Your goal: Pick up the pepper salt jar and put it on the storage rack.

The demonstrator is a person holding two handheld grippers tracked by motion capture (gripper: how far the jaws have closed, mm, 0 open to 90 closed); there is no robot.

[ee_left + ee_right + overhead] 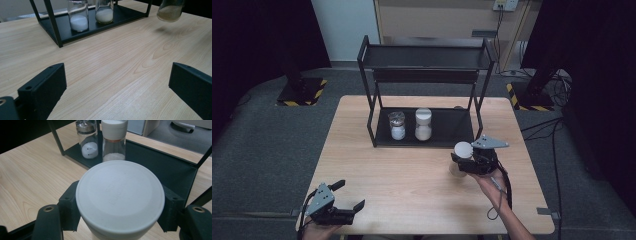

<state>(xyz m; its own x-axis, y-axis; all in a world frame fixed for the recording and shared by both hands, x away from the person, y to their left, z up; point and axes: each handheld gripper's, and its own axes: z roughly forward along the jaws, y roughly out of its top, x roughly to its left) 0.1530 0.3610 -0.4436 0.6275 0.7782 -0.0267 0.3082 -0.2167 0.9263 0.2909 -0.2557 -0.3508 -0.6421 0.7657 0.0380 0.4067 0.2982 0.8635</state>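
Jar (461, 156) with a white lid is pinched in the right gripper (468, 161), held off the table (402, 190) just short of the rack (424, 135), while the left gripper (349, 197) is spread wide.

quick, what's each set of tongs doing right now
Left tongs: open, holding nothing, low over the table.
Right tongs: closed on the white-lidded jar, lifted off the table near the black rack.

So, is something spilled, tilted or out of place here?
Nothing stands out. Two jars stand upright on the rack's lower shelf; the right gripper holds a white-lidded jar upright above the table.
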